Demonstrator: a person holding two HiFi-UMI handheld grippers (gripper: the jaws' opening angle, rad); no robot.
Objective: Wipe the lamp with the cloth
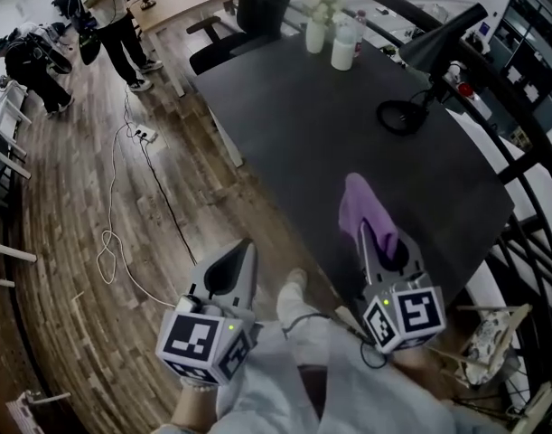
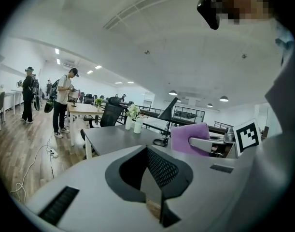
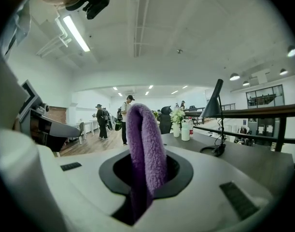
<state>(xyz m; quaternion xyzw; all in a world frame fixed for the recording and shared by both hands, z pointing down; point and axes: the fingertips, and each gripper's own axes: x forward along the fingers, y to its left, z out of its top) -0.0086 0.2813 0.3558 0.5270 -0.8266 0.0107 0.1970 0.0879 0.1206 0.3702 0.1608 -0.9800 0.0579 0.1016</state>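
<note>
The right gripper (image 1: 373, 231) is clenched on a purple cloth (image 1: 362, 208). In the right gripper view the cloth stands up between the jaws as a thick folded loop, pinched low down where the jaws meet, with its rounded top rising well above them. From the head view the cloth pokes out past the jaw tips and leans slightly to the left. This gripper hangs above the near part of the dark surface (image 1: 294, 134), and neither it nor the cloth touches the surface.

The left gripper (image 1: 245, 248) has its jaws pressed together, with nothing between them. Its own view shows the ribbed pad of one jaw lying against the other, leaving no gap. It hangs over the wooden floor (image 1: 68, 206), just off the near left edge of the surface, beside the right gripper but apart from it.

The black lamp (image 1: 441, 42) stands at the far right of the surface, near the railing. Its round base (image 1: 400, 116) rests flat on the top, and its cone-shaped shade is tilted on a slanted arm. It is well apart from the cloth, and neither gripper touches it.

At the far end of the surface stand a white vase of pale flowers (image 1: 317, 23) and, just beside it, a white bottle (image 1: 345, 47). A black office chair (image 1: 248, 12) is drawn up at that end. A white cable (image 1: 113, 233) trails in loops across the floor from a power strip (image 1: 145, 135).
</note>
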